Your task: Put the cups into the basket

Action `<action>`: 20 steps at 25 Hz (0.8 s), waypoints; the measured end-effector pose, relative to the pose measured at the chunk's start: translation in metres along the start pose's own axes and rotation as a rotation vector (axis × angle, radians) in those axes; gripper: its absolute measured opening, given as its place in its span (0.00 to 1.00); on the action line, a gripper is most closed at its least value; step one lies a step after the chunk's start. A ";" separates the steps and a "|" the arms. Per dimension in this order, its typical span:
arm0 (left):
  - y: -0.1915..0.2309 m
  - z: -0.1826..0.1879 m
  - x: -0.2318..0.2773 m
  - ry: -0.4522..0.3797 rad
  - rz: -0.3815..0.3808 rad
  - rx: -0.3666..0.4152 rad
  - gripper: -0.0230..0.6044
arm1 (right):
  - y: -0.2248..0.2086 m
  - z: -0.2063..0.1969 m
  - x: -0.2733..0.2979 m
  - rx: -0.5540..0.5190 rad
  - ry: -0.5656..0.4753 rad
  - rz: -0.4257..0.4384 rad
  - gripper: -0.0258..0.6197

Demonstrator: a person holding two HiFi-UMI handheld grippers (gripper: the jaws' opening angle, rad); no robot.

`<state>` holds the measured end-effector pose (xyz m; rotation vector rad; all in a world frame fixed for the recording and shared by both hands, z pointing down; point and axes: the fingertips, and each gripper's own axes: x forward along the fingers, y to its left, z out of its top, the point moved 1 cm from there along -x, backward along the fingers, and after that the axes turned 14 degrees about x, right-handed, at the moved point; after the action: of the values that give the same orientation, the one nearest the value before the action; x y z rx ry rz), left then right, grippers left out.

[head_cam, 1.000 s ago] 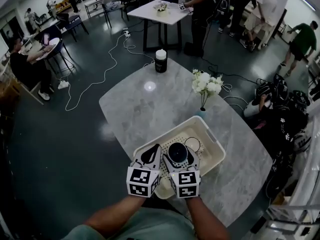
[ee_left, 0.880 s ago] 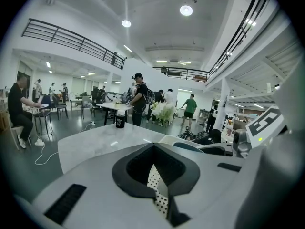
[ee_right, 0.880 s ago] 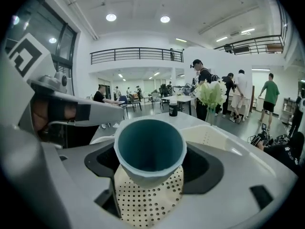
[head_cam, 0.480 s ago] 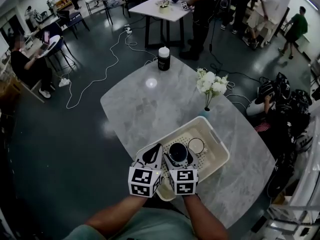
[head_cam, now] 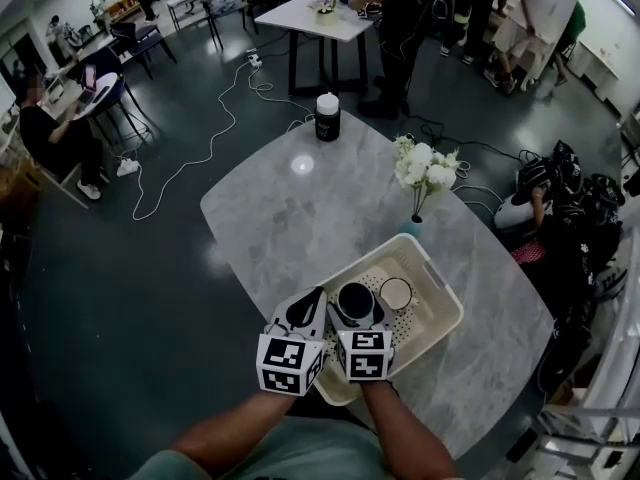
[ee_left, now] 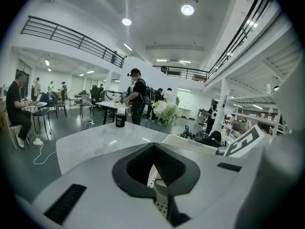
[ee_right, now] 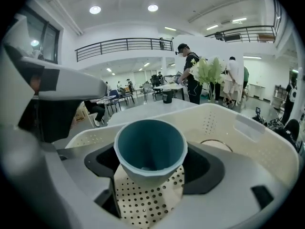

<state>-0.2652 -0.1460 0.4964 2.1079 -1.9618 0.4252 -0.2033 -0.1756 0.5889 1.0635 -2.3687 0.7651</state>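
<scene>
A cream basket (head_cam: 436, 320) with a perforated floor sits at the near edge of the marble table (head_cam: 280, 218). My right gripper (head_cam: 357, 313) is shut on a teal cup (head_cam: 355, 299), held upright over the basket's near left part. In the right gripper view the teal cup (ee_right: 150, 147) hangs just above the perforated floor between the gripper's (ee_right: 150, 163) jaws. A white cup (head_cam: 396, 293) stands inside the basket, past the teal one. My left gripper (head_cam: 300, 315) is shut and empty, beside the right one at the basket's left rim (ee_left: 190, 144).
A black canister with a white lid (head_cam: 327, 118) stands at the table's far edge. A vase of white flowers (head_cam: 424, 168) stands just behind the basket. Cables lie on the floor, and people and other tables fill the room beyond.
Both grippers have stayed together over the basket's near left part, the teal cup still held. The view has shifted slightly, so the basket sits a little further right.
</scene>
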 end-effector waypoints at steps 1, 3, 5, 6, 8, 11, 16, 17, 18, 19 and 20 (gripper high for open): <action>0.001 -0.001 0.000 0.001 0.000 0.000 0.05 | -0.001 -0.002 0.002 0.014 0.004 -0.007 0.63; 0.003 -0.002 0.000 0.005 -0.003 -0.001 0.05 | -0.004 -0.004 0.006 0.031 0.007 -0.026 0.63; 0.004 -0.004 0.001 0.008 -0.008 -0.001 0.05 | -0.006 -0.004 0.009 0.034 0.005 -0.044 0.63; 0.005 -0.004 0.002 0.009 -0.009 -0.001 0.05 | -0.007 -0.004 0.011 0.032 0.003 -0.053 0.63; 0.005 -0.004 0.002 0.009 -0.012 -0.002 0.05 | -0.009 -0.004 0.014 0.022 0.001 -0.071 0.63; 0.007 -0.003 0.002 0.009 -0.016 -0.003 0.05 | -0.012 -0.008 0.017 0.000 0.007 -0.098 0.63; 0.010 -0.005 0.003 0.012 -0.021 -0.007 0.05 | -0.017 -0.021 0.022 0.005 0.033 -0.129 0.63; 0.011 -0.006 0.003 0.013 -0.024 -0.009 0.05 | -0.017 -0.021 0.023 0.007 0.036 -0.132 0.63; 0.011 -0.006 0.003 0.015 -0.028 -0.010 0.05 | -0.015 -0.021 0.023 0.009 0.038 -0.134 0.63; 0.012 -0.007 0.003 0.017 -0.031 -0.010 0.05 | -0.014 -0.021 0.024 0.010 0.039 -0.135 0.63; 0.013 -0.007 0.003 0.017 -0.034 -0.011 0.05 | -0.013 -0.021 0.025 0.011 0.041 -0.138 0.63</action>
<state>-0.2778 -0.1475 0.5040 2.1209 -1.9112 0.4240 -0.2051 -0.1829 0.6228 1.1898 -2.2328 0.7431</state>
